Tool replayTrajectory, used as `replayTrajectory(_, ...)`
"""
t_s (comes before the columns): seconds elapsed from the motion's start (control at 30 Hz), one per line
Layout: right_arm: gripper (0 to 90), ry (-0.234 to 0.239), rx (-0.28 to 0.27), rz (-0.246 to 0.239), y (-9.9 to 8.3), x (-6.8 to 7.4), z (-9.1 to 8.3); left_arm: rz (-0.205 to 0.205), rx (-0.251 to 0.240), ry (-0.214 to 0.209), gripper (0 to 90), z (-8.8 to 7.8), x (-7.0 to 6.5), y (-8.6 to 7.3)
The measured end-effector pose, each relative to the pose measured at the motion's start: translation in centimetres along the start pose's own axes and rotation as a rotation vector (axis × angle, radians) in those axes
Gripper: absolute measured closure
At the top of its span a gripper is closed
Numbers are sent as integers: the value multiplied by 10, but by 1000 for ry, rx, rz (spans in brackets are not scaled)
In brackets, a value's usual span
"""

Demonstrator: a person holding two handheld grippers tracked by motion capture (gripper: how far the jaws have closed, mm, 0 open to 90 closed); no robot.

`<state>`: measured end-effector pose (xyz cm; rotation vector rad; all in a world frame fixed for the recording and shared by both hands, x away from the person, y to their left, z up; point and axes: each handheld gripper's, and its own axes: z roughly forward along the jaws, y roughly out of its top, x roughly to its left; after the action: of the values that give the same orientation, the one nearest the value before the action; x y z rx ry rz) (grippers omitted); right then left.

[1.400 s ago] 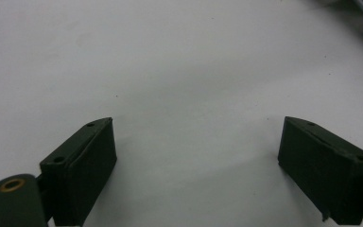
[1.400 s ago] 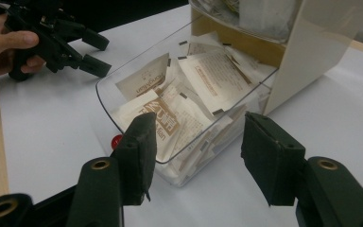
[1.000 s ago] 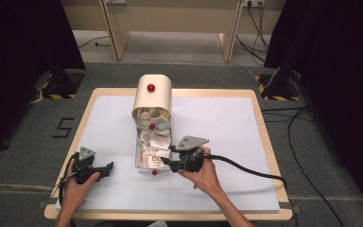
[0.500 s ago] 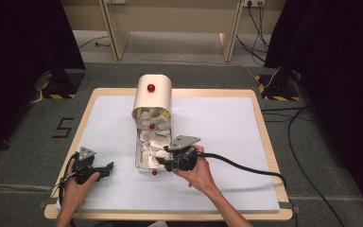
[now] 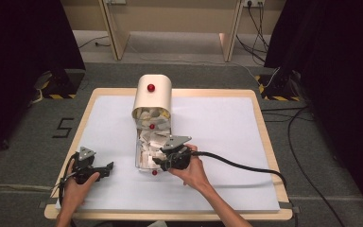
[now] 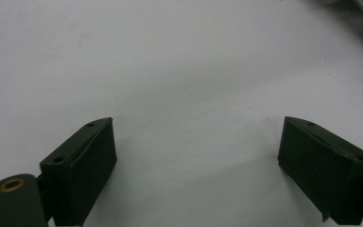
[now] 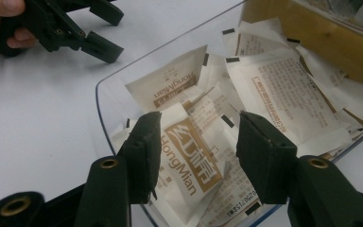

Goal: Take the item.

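HongMian sachet (image 7: 189, 161) lies between the right gripper's (image 7: 196, 156) jaws, which have just been narrowing but are not yet clamped on it, atop the packets in the clear tray (image 7: 105, 90). Left gripper (image 6: 196, 156), well left of the tray, rests spread wide over the white mat (image 6: 179, 61).

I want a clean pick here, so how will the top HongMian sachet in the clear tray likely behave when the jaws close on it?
The HongMian sachet looks thin and flat, so it is probably light and floppy. Its wrapper looks smooth, so it may slip on the loose sachets beneath. The right gripper straddles it with open jaws, which have just been closing; a neighbour could come up with it.
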<state>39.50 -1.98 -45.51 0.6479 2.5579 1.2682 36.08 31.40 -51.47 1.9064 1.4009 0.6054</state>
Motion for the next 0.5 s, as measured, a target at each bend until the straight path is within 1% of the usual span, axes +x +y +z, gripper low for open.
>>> replayTrajectory(0.17, 529, 17, 15, 8, -1, 0, 4, 0, 0, 0, 113, 0, 0, 0)
replayTrajectory(0.2, 533, 21, 35, 7, -4, 1, 7, 0, 0, 0, 113, 0, 0, 0)
replayTrajectory(0.23, 540, 22, 38, 7, -4, 1, 7, 0, 0, 0, 113, 0, 0, 0)
replayTrajectory(0.43, 624, 34, 48, -6, -4, 1, 6, 0, 0, 0, 113, 0, 0, 0)
replayTrajectory(0.5, 636, 46, 50, -7, -4, 1, 6, 0, 0, 0, 113, 0, 0, 0)
